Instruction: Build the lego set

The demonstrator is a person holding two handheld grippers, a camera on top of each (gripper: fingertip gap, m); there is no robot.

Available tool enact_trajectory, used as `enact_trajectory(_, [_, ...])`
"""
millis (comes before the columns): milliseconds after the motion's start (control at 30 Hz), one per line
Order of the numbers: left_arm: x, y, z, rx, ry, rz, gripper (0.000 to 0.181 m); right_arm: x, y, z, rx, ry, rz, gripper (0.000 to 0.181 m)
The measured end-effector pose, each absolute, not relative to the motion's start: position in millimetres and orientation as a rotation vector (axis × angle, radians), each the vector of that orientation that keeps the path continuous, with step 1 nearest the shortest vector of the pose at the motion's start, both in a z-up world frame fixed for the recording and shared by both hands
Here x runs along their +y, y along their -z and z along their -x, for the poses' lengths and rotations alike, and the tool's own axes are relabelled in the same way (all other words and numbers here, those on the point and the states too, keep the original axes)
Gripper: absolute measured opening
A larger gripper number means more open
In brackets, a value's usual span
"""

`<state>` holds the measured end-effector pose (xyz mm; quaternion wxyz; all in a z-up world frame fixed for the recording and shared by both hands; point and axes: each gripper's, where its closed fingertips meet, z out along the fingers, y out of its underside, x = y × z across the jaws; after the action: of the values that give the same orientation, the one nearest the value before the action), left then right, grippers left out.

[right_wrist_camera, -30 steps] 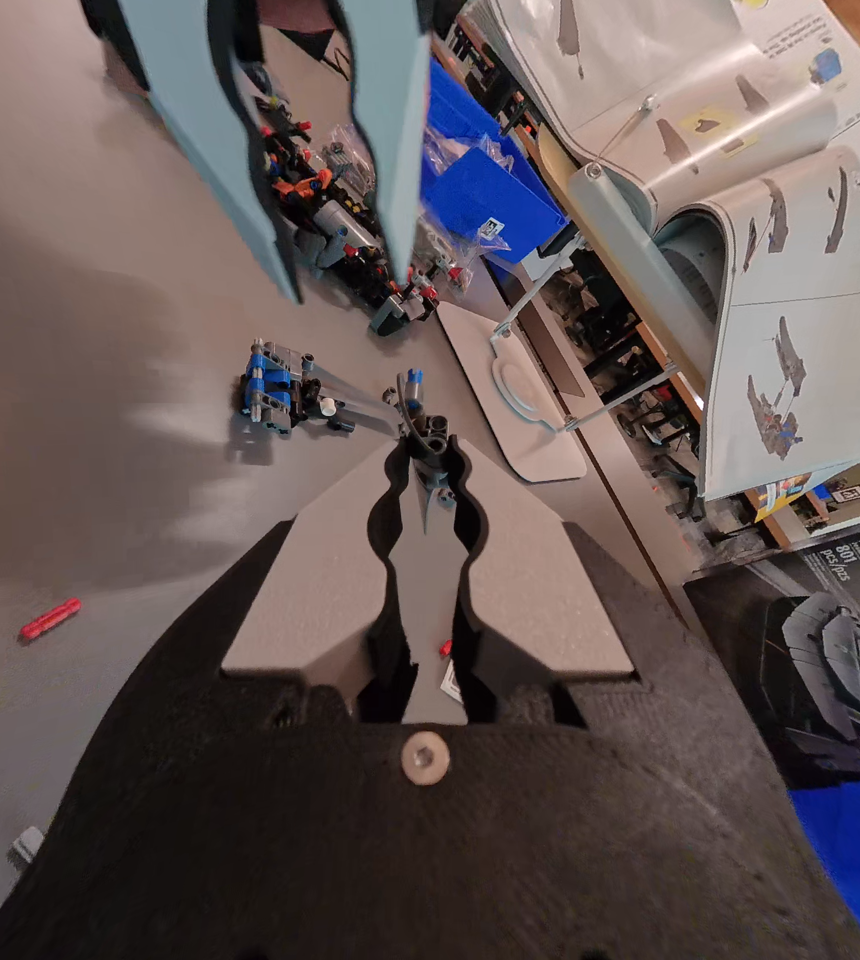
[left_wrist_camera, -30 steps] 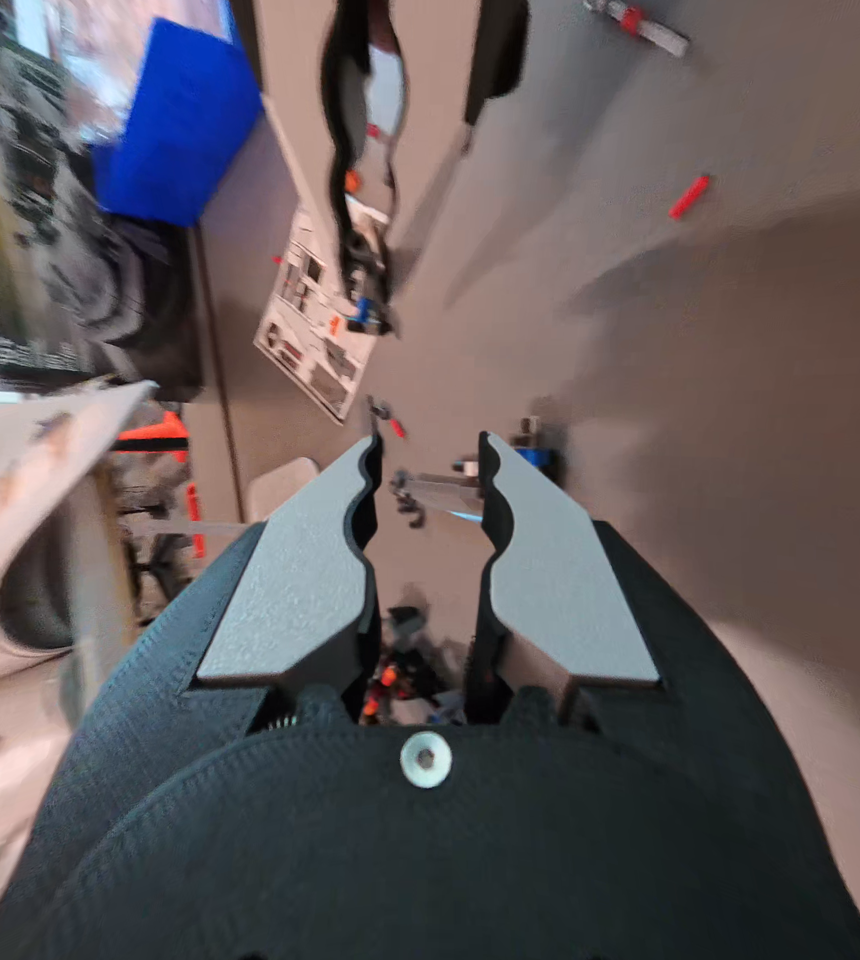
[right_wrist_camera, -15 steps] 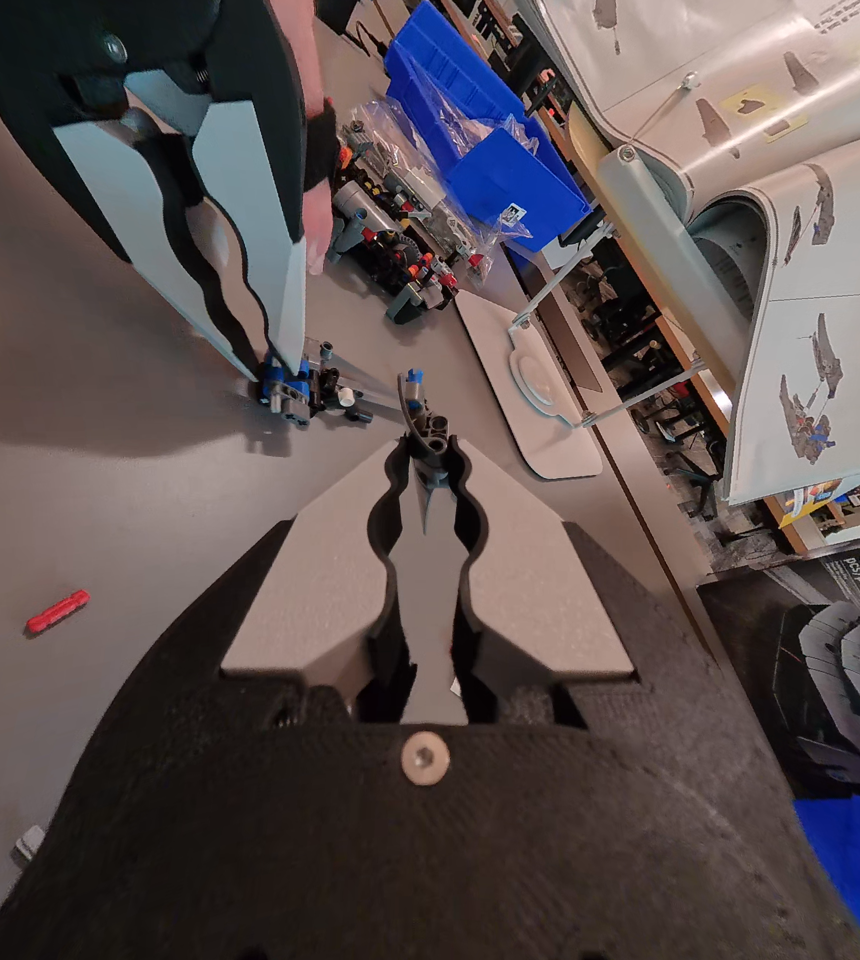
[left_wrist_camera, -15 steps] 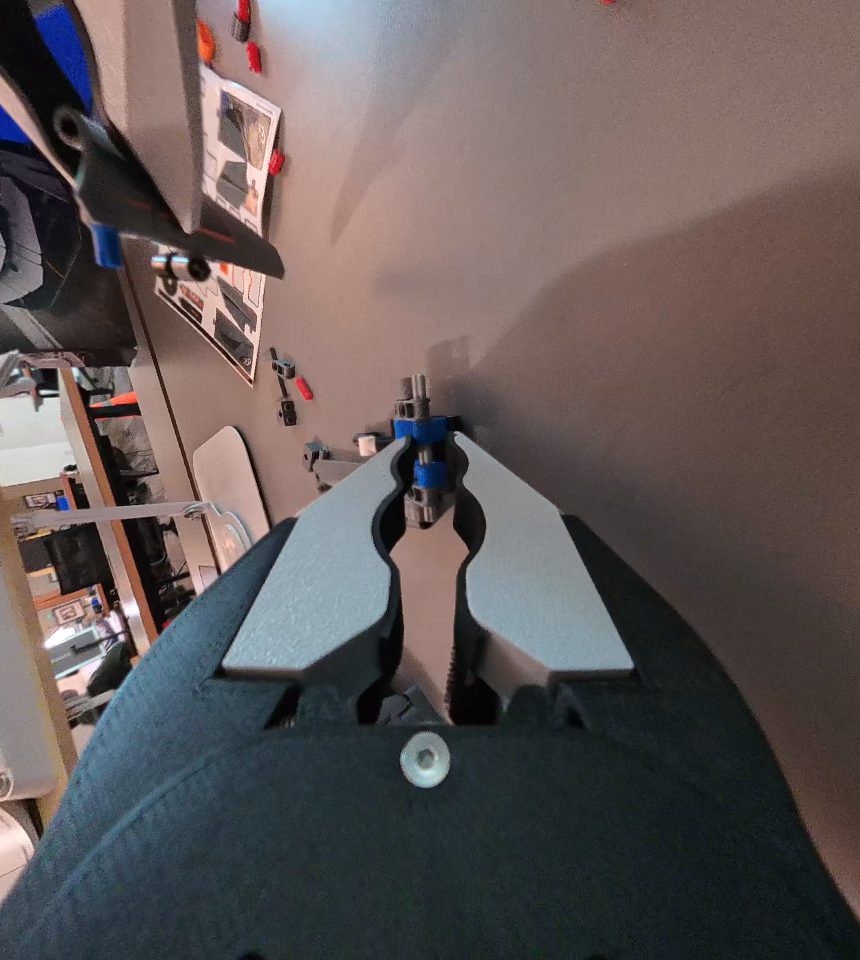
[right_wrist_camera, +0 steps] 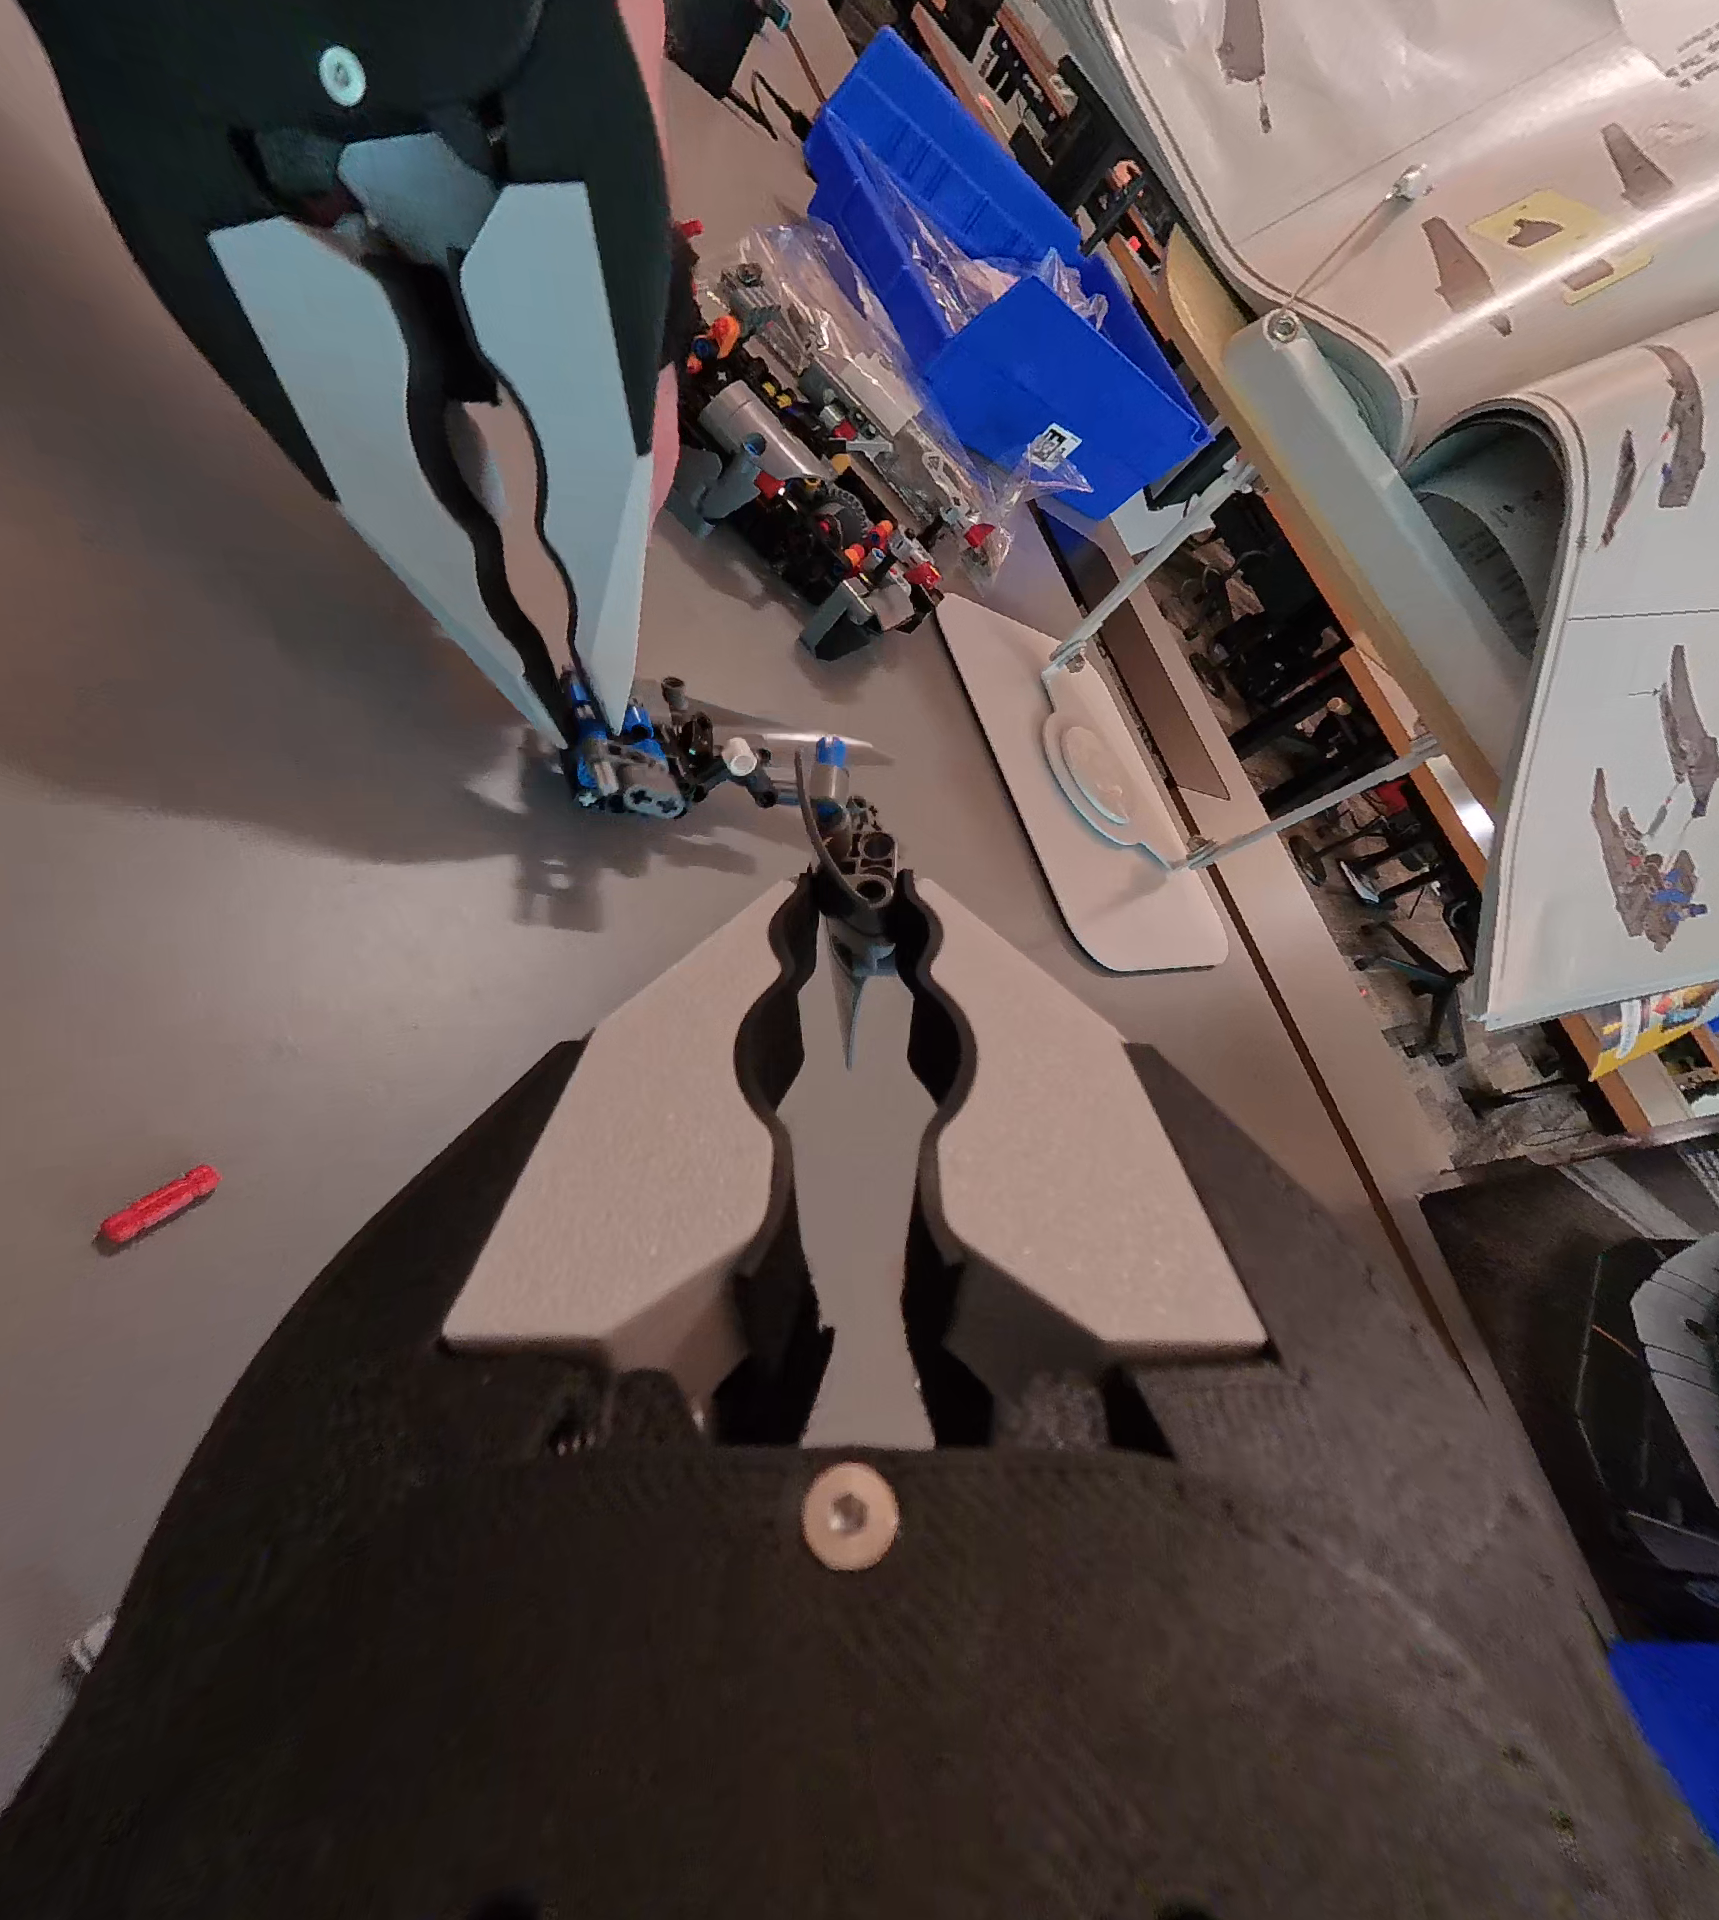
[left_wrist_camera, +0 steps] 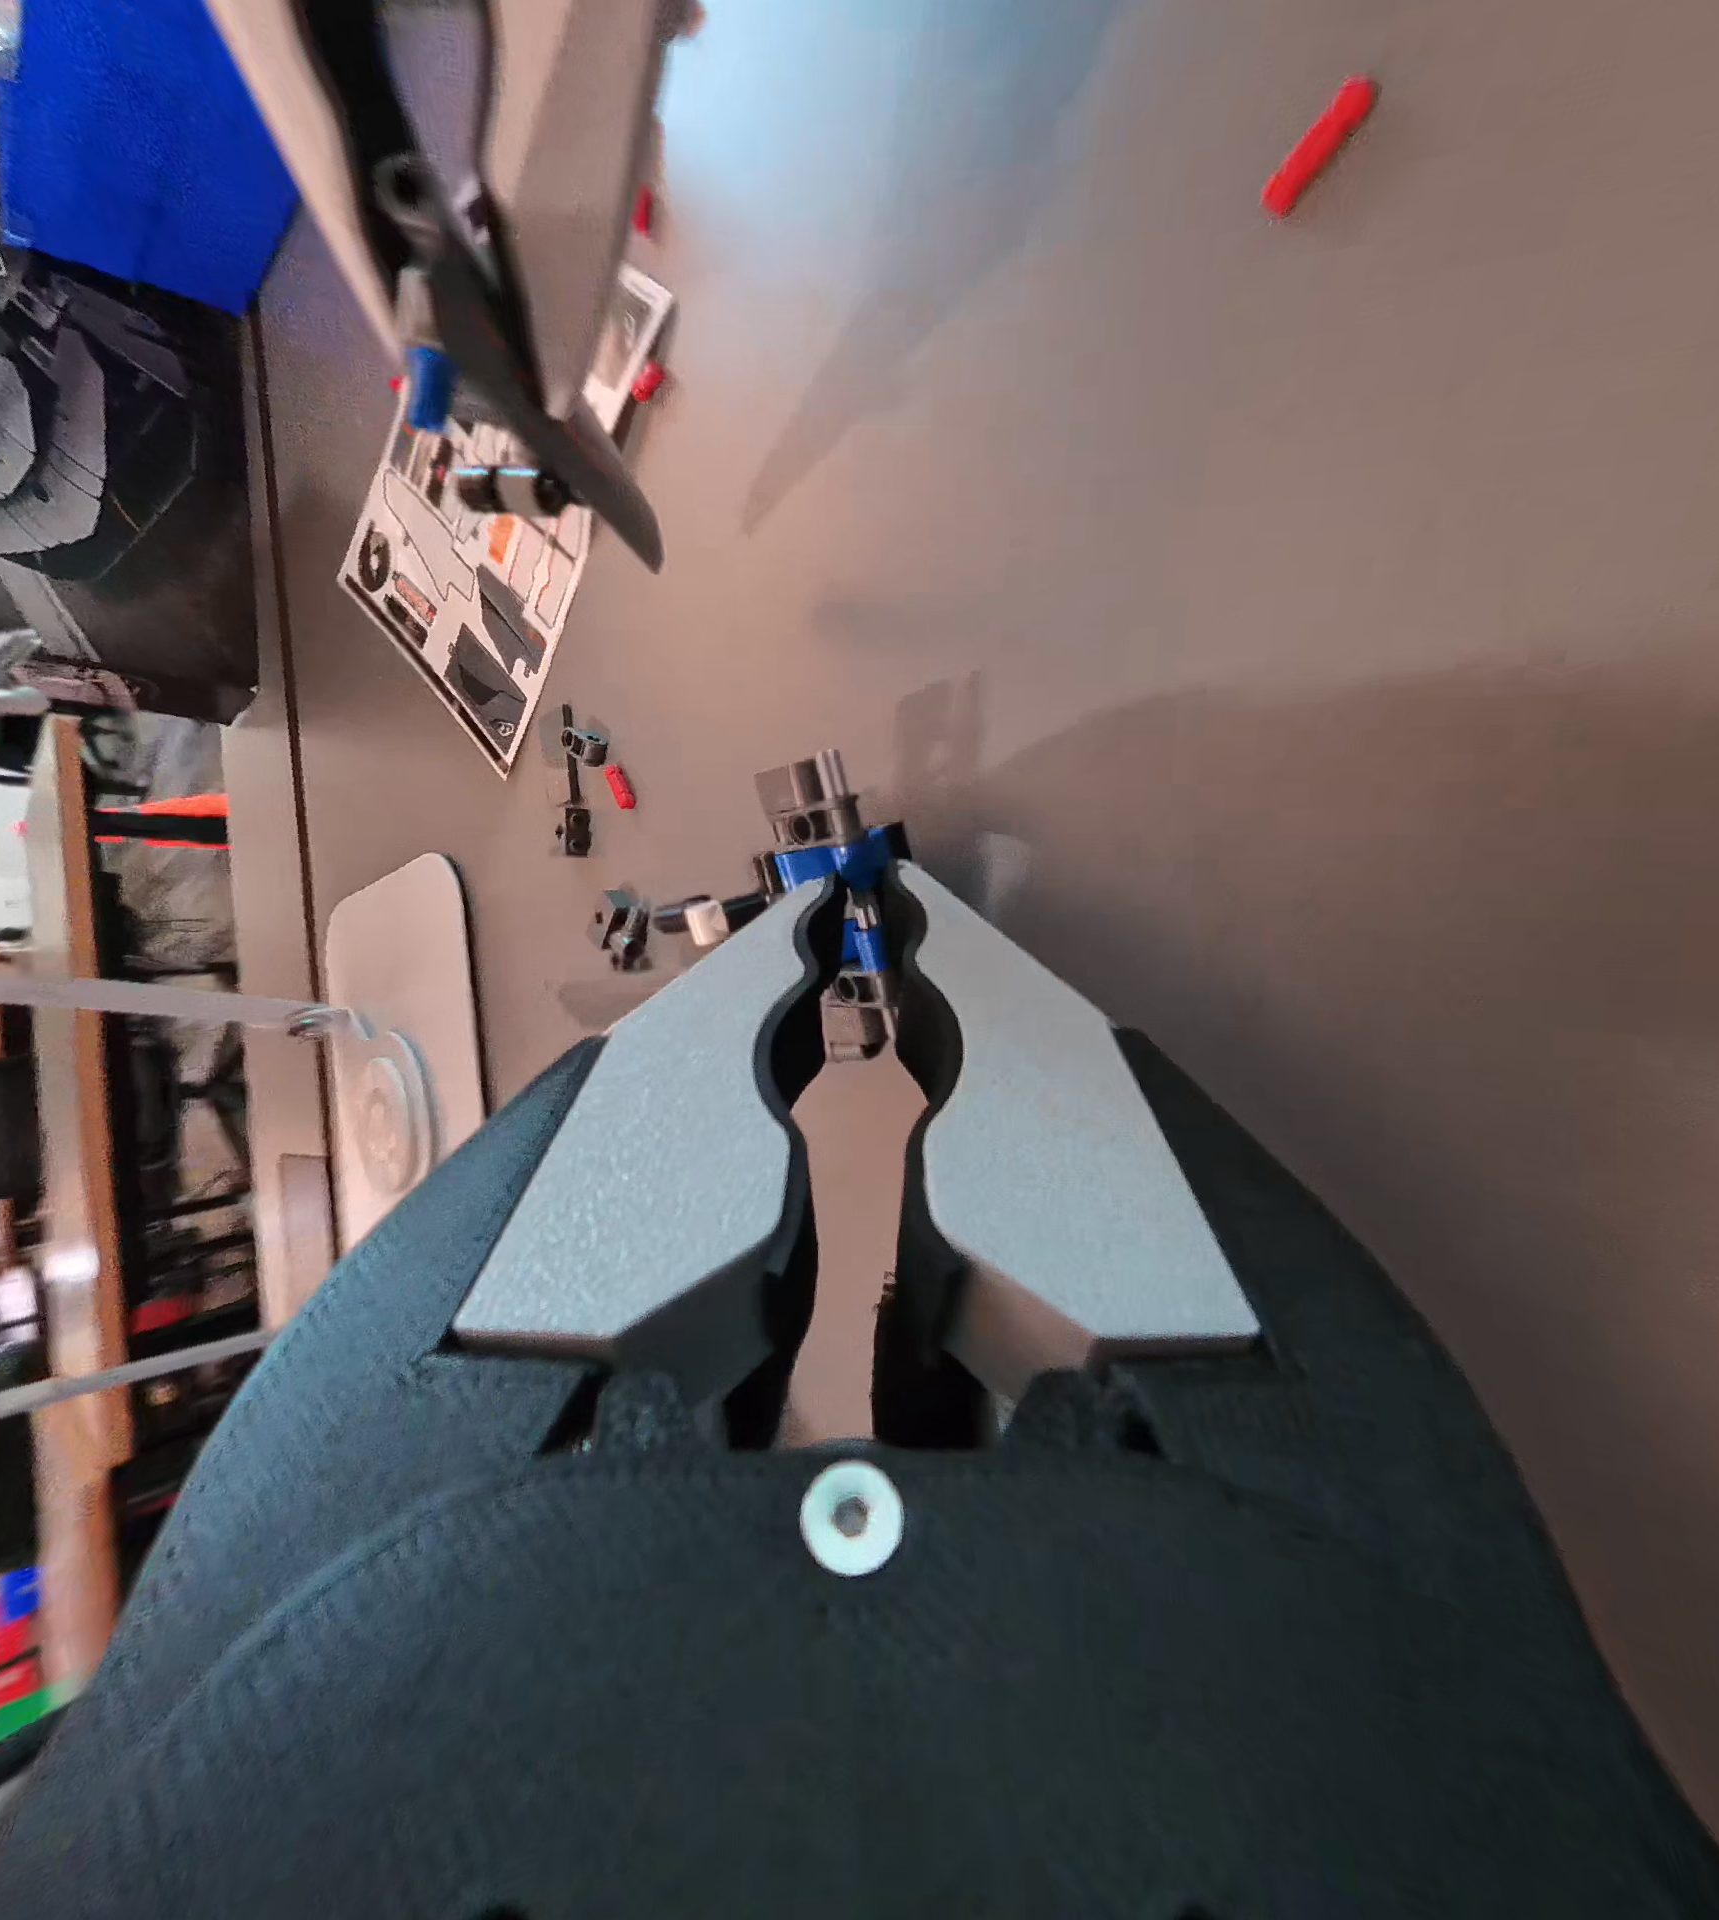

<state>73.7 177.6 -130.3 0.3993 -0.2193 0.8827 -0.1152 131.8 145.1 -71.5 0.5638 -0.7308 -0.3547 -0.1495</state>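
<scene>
My left gripper (left_wrist_camera: 860,896) is shut on a small blue and grey lego assembly (left_wrist_camera: 824,821) that rests on the grey table; a thin axle with a white bush sticks out to its left. In the right wrist view the left gripper (right_wrist_camera: 587,717) comes down from the upper left onto that assembly (right_wrist_camera: 637,774). My right gripper (right_wrist_camera: 860,883) is shut on a dark grey and black lego piece (right_wrist_camera: 860,868) with a curved black strip and a blue pin, held just right of the assembly. The right gripper also shows in the left wrist view (left_wrist_camera: 491,374), blurred, with that piece.
A red pin (right_wrist_camera: 157,1218) lies loose on the table. A pile of lego parts (right_wrist_camera: 813,457), blue bins (right_wrist_camera: 1000,312), a white stand base (right_wrist_camera: 1094,810), an open instruction book (right_wrist_camera: 1665,520) and the set's box (right_wrist_camera: 1717,1403) line the far edge. A sticker sheet (left_wrist_camera: 481,582) lies flat. The gap from one gripper's tips to the other's is roughly 9 cm.
My left gripper came down from open above the table and closed on the blue and grey assembly. My right gripper kept its hold and moved a little closer to the assembly.
</scene>
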Motion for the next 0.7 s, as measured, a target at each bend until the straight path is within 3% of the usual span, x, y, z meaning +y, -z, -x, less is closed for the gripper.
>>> enact_trajectory(700, [143.9, 100.4, -59.3, 2.077, 1.181, 0.741, 0.003, 138.5, 92.3, -84.2, -1.043, 0.162, 1.737, 0.012])
